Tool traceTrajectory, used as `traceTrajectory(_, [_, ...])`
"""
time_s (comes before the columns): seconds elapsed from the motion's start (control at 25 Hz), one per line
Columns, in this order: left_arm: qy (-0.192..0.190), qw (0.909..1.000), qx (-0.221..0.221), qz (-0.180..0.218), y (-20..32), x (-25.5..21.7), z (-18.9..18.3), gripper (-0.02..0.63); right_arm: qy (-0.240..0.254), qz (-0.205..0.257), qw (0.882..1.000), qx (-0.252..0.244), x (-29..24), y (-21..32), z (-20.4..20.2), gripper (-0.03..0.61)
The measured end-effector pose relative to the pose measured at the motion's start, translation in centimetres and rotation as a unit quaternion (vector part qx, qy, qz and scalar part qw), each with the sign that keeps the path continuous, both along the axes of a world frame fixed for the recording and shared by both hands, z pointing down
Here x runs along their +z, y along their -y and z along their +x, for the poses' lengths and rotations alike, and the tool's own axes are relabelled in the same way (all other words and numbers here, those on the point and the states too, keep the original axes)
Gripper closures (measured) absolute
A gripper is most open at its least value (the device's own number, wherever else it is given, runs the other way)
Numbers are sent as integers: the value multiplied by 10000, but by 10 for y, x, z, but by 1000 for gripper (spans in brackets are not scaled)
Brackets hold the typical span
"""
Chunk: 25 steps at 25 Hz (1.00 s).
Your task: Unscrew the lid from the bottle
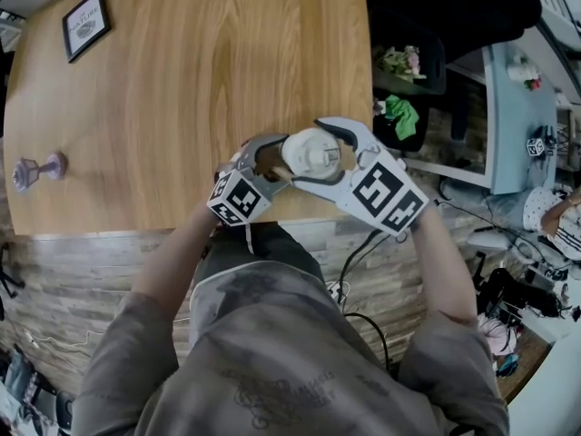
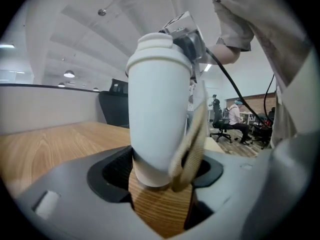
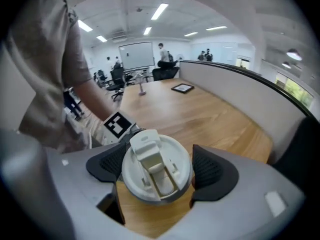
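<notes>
1. Head view: bottle point(image 2: 160, 109) above bench point(image 1: 182, 107), base clamped in left hand-held gripper point(image 2: 162, 171), lid point(image 1: 311, 151) clamped in right hand-held gripper point(image 3: 159, 168).
2. Could slip round in left grip, lid staying tight.
3. Could fall to bench.

Bright, even light comes from ceiling strip lamps point(image 3: 160, 10), so the wooden table point(image 1: 182, 107) shows a soft sheen and hardly any shadow. Both gripper views bulge like a fisheye and go black at the corners. The white bottle point(image 2: 160, 109) close to the lens looks soft and washed out, while the lid point(image 3: 157, 166) is fairly sharp.
</notes>
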State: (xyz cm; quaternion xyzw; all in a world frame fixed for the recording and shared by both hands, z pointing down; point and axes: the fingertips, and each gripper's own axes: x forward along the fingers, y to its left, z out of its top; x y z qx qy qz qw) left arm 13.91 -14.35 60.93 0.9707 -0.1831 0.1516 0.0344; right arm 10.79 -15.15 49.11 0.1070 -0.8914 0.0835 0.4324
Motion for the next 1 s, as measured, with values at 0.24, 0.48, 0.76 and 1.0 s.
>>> traceTrajectory(0.24, [30, 10000, 65, 46, 1, 1, -2, 314, -174, -40, 9887, -1490, 4, -12, -3, 150])
traceTrajectory(0.48, [-10, 10000, 57, -17, 1, 1, -2, 314, -235, -108, 9873, -1570, 4, -10, -4, 147])
traceTrajectory(0.76, [-25, 10000, 69, -29, 1, 1, -2, 313, -313, -24, 9871, -1571, 9, -12, -5, 144])
traceTrajectory(1.0, [-26, 10000, 72, -49, 1, 2, -2, 314, -893, 250, 9803, -1746, 24, -14, -5, 115])
